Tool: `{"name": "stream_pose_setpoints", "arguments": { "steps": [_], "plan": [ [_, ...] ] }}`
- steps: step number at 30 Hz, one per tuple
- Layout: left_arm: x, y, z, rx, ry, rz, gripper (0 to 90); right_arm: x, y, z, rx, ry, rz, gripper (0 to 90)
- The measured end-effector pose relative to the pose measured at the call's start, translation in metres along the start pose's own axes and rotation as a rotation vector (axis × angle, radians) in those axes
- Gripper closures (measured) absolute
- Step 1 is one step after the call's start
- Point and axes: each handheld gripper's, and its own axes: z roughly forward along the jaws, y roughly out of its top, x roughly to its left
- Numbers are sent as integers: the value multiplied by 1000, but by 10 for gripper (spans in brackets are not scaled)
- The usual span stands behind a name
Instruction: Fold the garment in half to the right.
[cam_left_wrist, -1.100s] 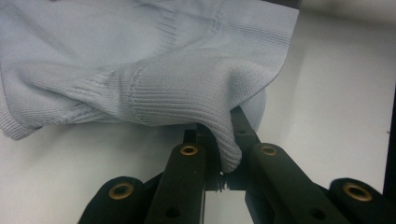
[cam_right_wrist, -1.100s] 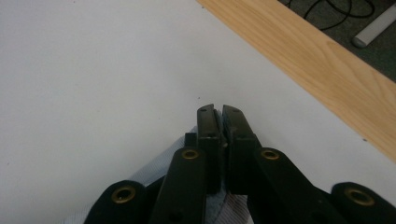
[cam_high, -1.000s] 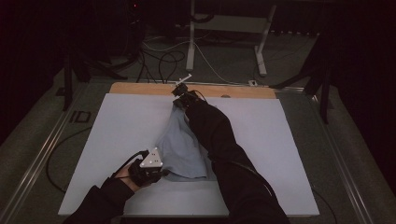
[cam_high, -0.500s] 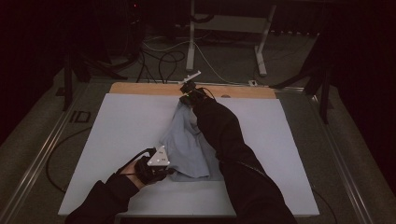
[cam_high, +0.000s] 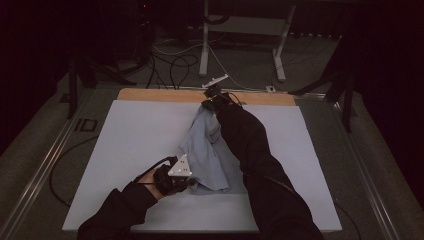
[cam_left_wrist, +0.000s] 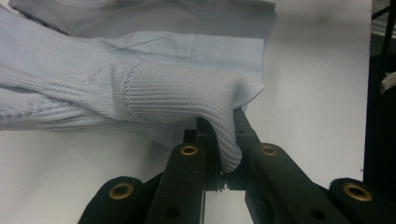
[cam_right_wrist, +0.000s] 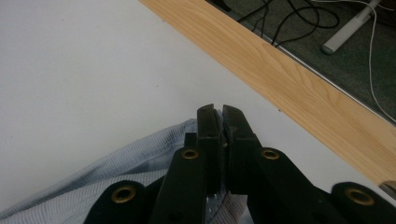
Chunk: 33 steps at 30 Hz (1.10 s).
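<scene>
A pale blue knit garment (cam_high: 207, 152) lies on the white table (cam_high: 125, 140), stretched from the near centre toward the far edge. Both grippers hold it.

The left gripper (cam_high: 187, 182) sits at the near end of the garment, just left of centre. Its jaws are clamped on a ribbed cuff or hem (cam_left_wrist: 224, 121); the knit bunches between them and folds over the tips. The right gripper (cam_high: 210, 102) is at the far end, close to the wooden strip (cam_high: 165, 95) along the far table edge. Its jaws are pressed together on a thin edge of the cloth (cam_right_wrist: 140, 163).

Judged from this hold, the two grips are set at opposite ends so that the garment can be pulled lengthwise and laid flat. The far grip anchors one end; the near grip takes up the slack.

The high view gives the layout: the garment's full run, both arms, and the right sleeve (cam_high: 250, 150) lying across the cloth and hiding part of it. It does not resolve the jaws. The left gripper view shows the rib texture, a seam and how deep the cuff sits in the jaws. The right gripper view shows how little cloth that grip has, and the bare table beyond.
</scene>
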Motion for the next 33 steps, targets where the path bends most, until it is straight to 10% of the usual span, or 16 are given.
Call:
{"name": "stream_pose_setpoints", "arguments": {
  "steps": [33],
  "plan": [
    [-15, 55, 28, -8, -38, 96, 886, -47, -29, -45, -39, -35, 49, 871]
  ]
}}
